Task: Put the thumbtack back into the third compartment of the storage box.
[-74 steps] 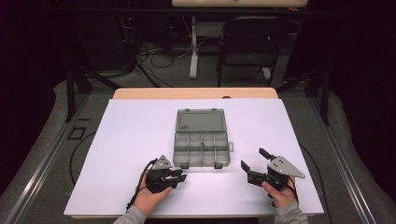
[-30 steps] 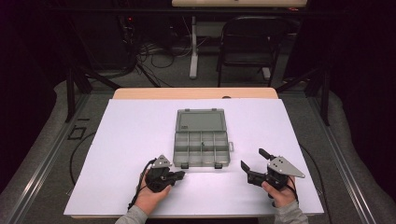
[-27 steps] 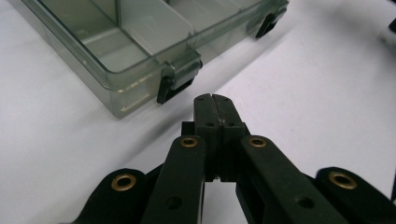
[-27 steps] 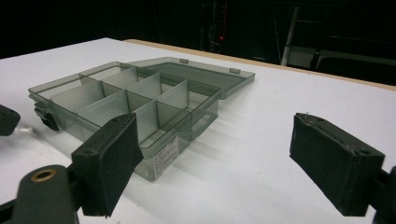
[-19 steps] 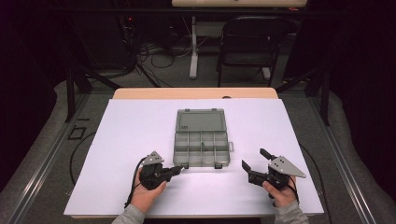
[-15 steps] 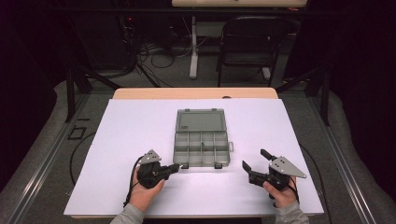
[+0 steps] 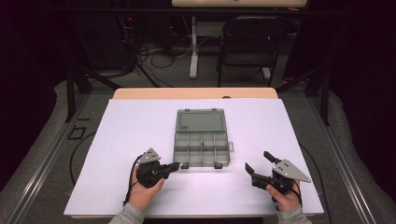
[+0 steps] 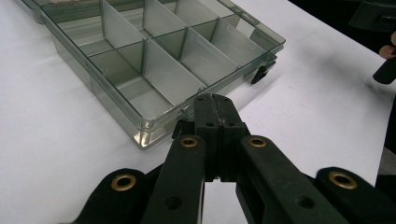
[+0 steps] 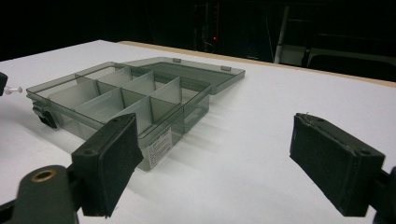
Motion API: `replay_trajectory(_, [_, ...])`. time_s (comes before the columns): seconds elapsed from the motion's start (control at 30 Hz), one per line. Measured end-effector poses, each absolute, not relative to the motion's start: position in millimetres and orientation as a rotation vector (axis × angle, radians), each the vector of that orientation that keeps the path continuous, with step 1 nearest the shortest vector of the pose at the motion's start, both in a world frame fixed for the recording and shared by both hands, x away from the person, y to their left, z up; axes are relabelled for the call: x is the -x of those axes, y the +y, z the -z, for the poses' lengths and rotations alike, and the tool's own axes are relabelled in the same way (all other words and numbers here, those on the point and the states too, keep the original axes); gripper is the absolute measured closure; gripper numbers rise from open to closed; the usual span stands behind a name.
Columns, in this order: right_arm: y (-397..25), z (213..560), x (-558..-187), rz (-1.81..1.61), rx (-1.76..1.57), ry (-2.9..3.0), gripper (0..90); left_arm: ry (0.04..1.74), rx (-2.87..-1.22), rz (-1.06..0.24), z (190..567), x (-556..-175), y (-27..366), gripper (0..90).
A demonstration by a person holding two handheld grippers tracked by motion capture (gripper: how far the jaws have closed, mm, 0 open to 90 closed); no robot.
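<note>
A clear grey compartment box [image 7: 201, 148] lies open mid-table, its lid [image 7: 201, 120] folded flat behind it. My left gripper [image 7: 175, 164] points right at the box's front left corner, jaws shut. In the left gripper view the closed tips [image 8: 214, 100] sit just short of the box's near wall [image 8: 116, 109]. The right gripper view shows a small white pin [image 9: 14, 89] sticking out from the left gripper's tip at the frame's left edge, beside the box [image 9: 121, 100]. My right gripper [image 7: 257, 161] stands open right of the box, its pads [image 9: 112, 158] wide apart with nothing between them.
A small dark item [image 7: 202, 144] lies in one compartment. The white table sheet [image 7: 116, 130] stretches wide on both sides of the box. Two black latches [image 7: 185, 165] hang on its front wall. A chair [image 7: 247, 42] and cables stand beyond the table.
My left gripper has turned to point right and edged up to the box's front left corner. The right gripper has stayed in place, open.
</note>
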State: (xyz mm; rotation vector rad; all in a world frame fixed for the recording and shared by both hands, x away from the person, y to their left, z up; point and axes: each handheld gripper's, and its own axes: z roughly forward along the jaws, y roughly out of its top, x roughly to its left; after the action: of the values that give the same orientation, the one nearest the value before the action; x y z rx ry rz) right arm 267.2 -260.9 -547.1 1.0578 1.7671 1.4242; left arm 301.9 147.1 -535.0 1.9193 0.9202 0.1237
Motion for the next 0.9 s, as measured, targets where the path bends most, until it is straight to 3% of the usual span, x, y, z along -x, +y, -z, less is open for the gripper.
replay_trajectory(0.43, [-262, 546, -263, -1.414, -1.051, 1.765, 15.3, 0.871, -1.935, -0.13, 522, -308, 131, 90.0])
replay_trajectory(0.9, [-263, 546, -263, -1.426, -1.045, 1.766, 15.3, 0.884, -1.934, -0.141, 487, -340, 105, 90.0])
